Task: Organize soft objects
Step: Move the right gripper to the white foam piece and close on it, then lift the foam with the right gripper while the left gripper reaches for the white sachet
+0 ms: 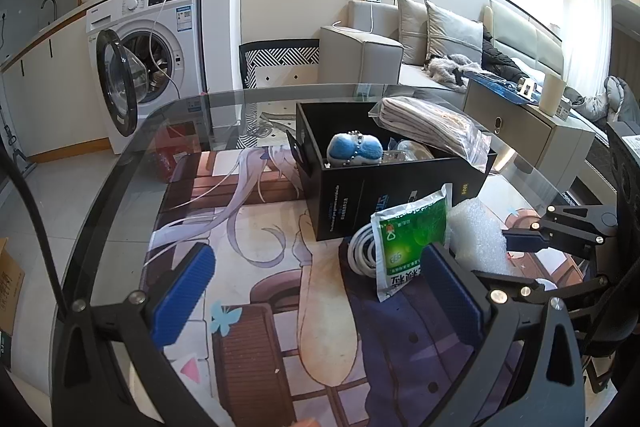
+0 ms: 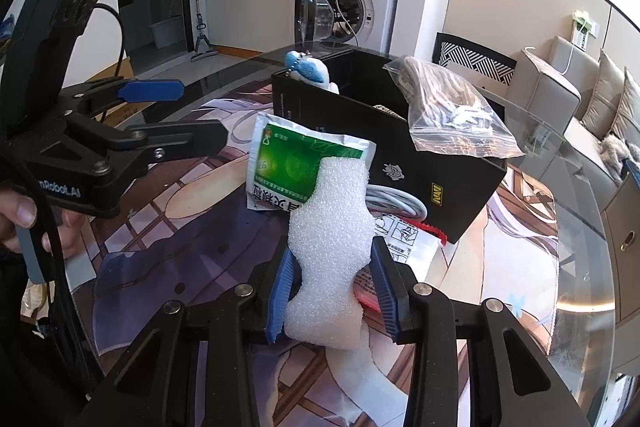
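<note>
In the right wrist view a white foam piece (image 2: pixel 332 195) stands up between the blue pads, and my right gripper (image 2: pixel 332 251) is shut on its lower half just above the mat. The foam (image 1: pixel 476 231) also shows at the right in the left wrist view. Behind it lean a green sachet (image 2: pixel 288 163) and a black open box (image 2: pixel 352 115). The box holds a blue plush (image 2: pixel 308 69), and a zip bag of striped cloth (image 2: pixel 448 107) rests across its rim. My left gripper (image 1: pixel 318 255) stands open over the mat with nothing between its fingers, left of the sachet (image 1: pixel 412 239).
A coiled white cable (image 2: pixel 396 203) and a clear bag with a leaflet (image 2: pixel 404 239) lie against the box. The printed mat (image 1: pixel 260 227) covers a round glass table (image 1: pixel 120 179). A patterned chair (image 1: pixel 280 63) stands behind it; a washing machine (image 1: pixel 160 47) with its door open and a sofa (image 1: pixel 400 47) are beyond.
</note>
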The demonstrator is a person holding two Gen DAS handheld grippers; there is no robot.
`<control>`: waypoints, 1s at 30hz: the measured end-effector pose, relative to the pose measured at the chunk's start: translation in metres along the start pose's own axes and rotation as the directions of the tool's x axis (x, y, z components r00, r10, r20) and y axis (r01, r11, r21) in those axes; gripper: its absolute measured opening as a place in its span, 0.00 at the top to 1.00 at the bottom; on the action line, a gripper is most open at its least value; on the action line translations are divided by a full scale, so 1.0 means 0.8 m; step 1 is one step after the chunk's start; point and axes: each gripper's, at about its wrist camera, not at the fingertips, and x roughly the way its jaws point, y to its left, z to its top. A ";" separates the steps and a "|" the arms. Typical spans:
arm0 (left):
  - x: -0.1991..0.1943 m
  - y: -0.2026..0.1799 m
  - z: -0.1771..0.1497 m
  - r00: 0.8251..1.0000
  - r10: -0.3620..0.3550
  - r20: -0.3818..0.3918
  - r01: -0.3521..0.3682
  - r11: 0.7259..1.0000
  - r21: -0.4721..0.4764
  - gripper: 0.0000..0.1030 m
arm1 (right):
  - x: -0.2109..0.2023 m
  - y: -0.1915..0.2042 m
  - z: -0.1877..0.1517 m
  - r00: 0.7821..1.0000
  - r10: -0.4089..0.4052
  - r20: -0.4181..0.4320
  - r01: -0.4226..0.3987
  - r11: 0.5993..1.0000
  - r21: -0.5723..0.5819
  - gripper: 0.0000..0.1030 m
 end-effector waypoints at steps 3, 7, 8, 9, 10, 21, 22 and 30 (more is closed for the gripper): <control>0.000 -0.001 0.000 1.000 -0.004 -0.001 0.004 1.000 0.000 0.00 | -0.006 0.000 -0.002 1.000 0.012 0.016 -0.012 1.000 0.001 0.63; 0.004 -0.004 0.000 1.000 -0.009 -0.004 0.009 1.000 0.006 0.00 | -0.018 0.001 -0.005 0.999 0.008 0.051 -0.009 1.000 0.008 0.63; 0.006 -0.004 -0.001 1.000 -0.007 -0.008 0.007 1.000 0.008 0.00 | -0.022 -0.001 -0.007 0.998 0.009 0.062 -0.009 1.000 0.012 0.63; 0.007 -0.005 -0.001 1.000 -0.005 -0.013 0.006 1.000 0.009 0.00 | -0.025 -0.002 -0.007 0.997 0.008 0.071 -0.009 1.000 0.019 0.63; 0.009 -0.006 0.000 1.000 -0.004 -0.019 0.005 1.000 0.010 0.00 | -0.027 -0.004 -0.008 0.997 0.005 0.075 -0.007 1.000 0.025 0.63; 0.031 -0.025 0.003 0.996 -0.057 -0.064 0.059 0.998 0.032 0.00 | -0.048 -0.022 -0.012 0.994 -0.023 0.108 0.015 0.997 0.071 0.63; 0.033 -0.027 0.004 0.996 -0.059 -0.066 0.061 0.997 0.037 0.00 | -0.050 -0.023 -0.012 0.994 -0.024 0.108 0.016 0.997 0.074 0.63; 0.046 -0.046 0.013 0.992 -0.098 -0.077 0.102 0.993 0.052 0.00 | -0.054 -0.032 -0.021 0.994 -0.035 0.103 0.026 0.996 0.089 0.63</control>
